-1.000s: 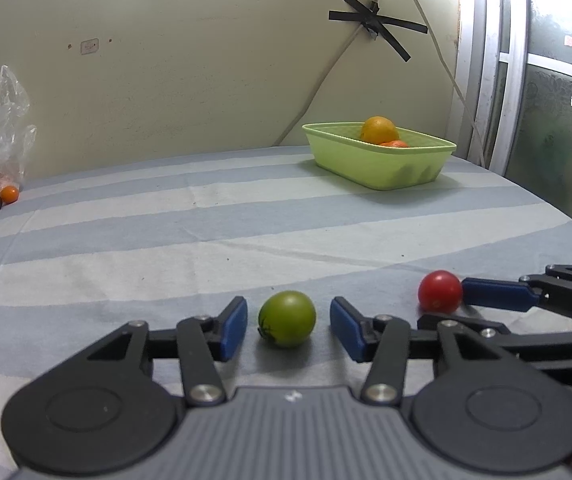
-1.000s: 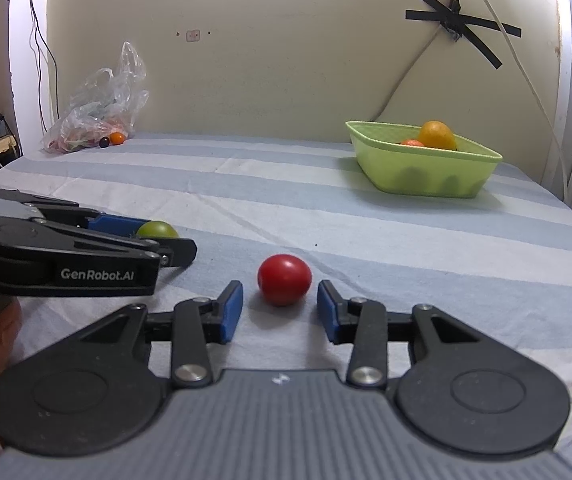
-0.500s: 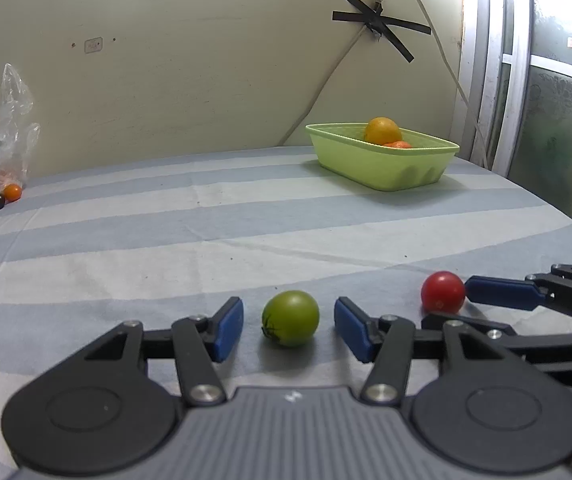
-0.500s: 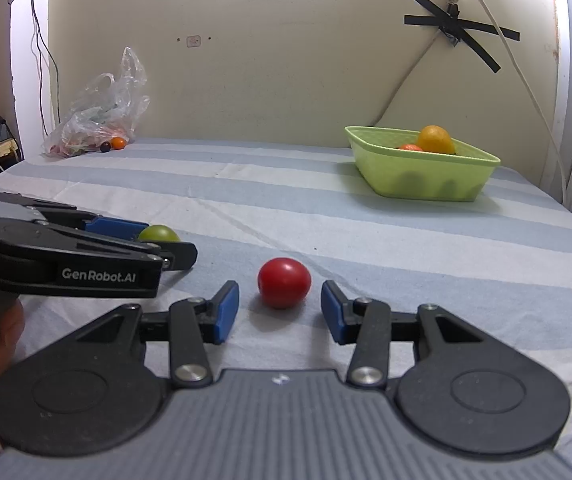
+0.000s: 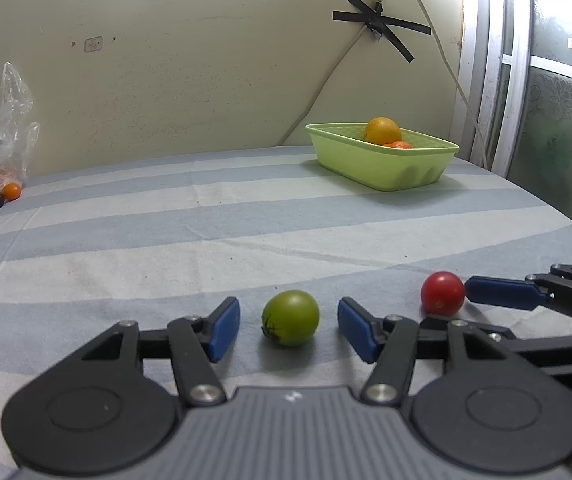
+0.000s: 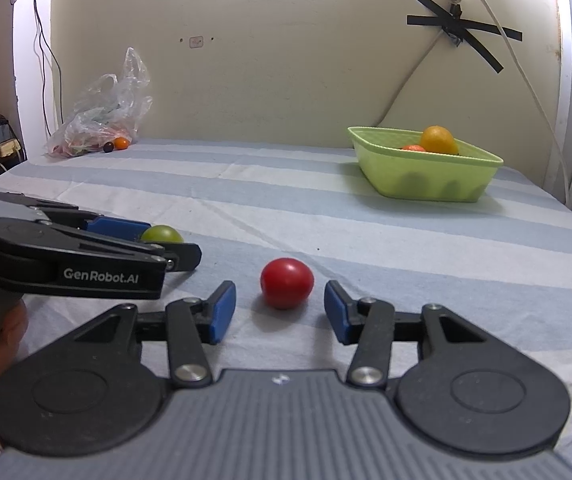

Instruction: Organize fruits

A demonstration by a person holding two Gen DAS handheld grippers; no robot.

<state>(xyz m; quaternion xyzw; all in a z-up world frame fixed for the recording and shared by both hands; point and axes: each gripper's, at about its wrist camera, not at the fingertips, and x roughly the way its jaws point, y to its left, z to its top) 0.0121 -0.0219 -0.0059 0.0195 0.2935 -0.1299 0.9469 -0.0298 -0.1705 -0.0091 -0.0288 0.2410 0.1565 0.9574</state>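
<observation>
A green tomato (image 5: 290, 317) lies on the striped cloth between the blue pads of my open left gripper (image 5: 289, 330), touching neither. A red tomato (image 6: 287, 282) lies between the pads of my open right gripper (image 6: 280, 312), also untouched. Each view shows the other side: the red tomato (image 5: 442, 293) and right gripper at the right of the left wrist view, the green tomato (image 6: 162, 234) behind the left gripper in the right wrist view. A light green basket (image 5: 381, 162) far right holds an orange (image 5: 382, 131) and a smaller orange-red fruit.
A clear plastic bag (image 6: 100, 122) with produce lies at the far left by the wall, with a small orange fruit (image 5: 11, 191) and a dark one beside it. A cable hangs down the wall behind the basket. The bed's edge curves at the right.
Both grippers have stayed around their tomatoes, shifting slightly; the jaws are a touch wider. Neither tomato has moved.
</observation>
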